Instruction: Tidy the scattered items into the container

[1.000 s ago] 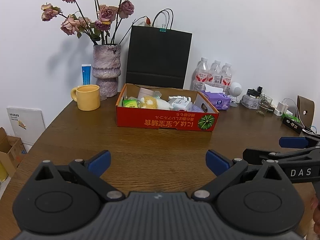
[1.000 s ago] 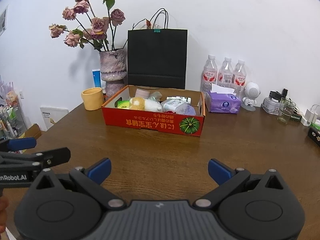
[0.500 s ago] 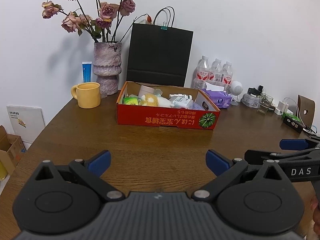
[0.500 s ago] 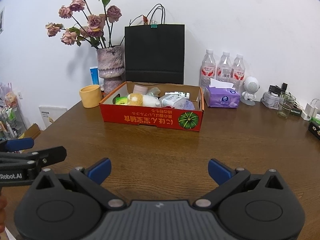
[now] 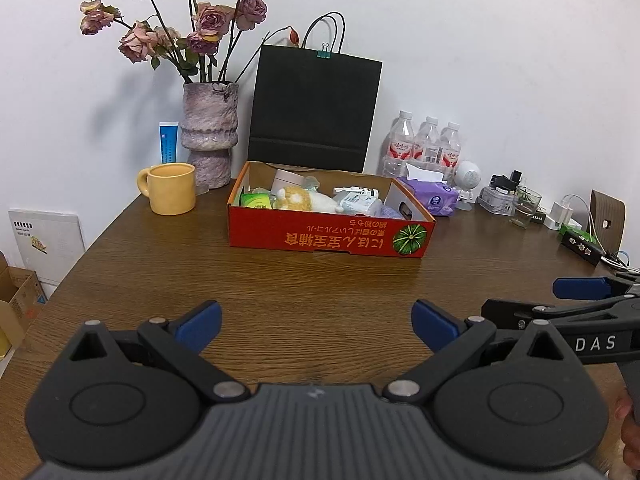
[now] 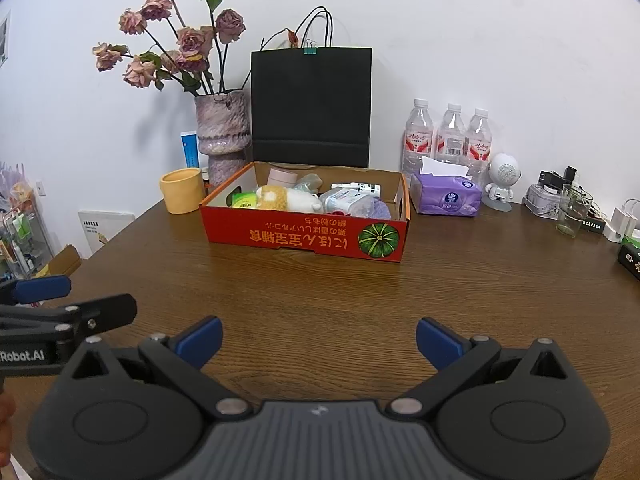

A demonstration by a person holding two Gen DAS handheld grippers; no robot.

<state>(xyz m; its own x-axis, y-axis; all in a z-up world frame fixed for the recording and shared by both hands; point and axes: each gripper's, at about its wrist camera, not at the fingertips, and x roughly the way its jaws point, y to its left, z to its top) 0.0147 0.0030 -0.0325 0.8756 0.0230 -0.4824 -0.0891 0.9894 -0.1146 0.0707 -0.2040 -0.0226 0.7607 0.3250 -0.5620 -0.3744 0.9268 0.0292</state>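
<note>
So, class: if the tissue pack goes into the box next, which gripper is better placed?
Probably the right gripper: both are open and empty, but the tissue pack sits right of the box, on its side; the left gripper would reach across.

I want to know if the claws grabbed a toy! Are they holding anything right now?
No. The left gripper and the right gripper are both open and empty above the table.
</note>
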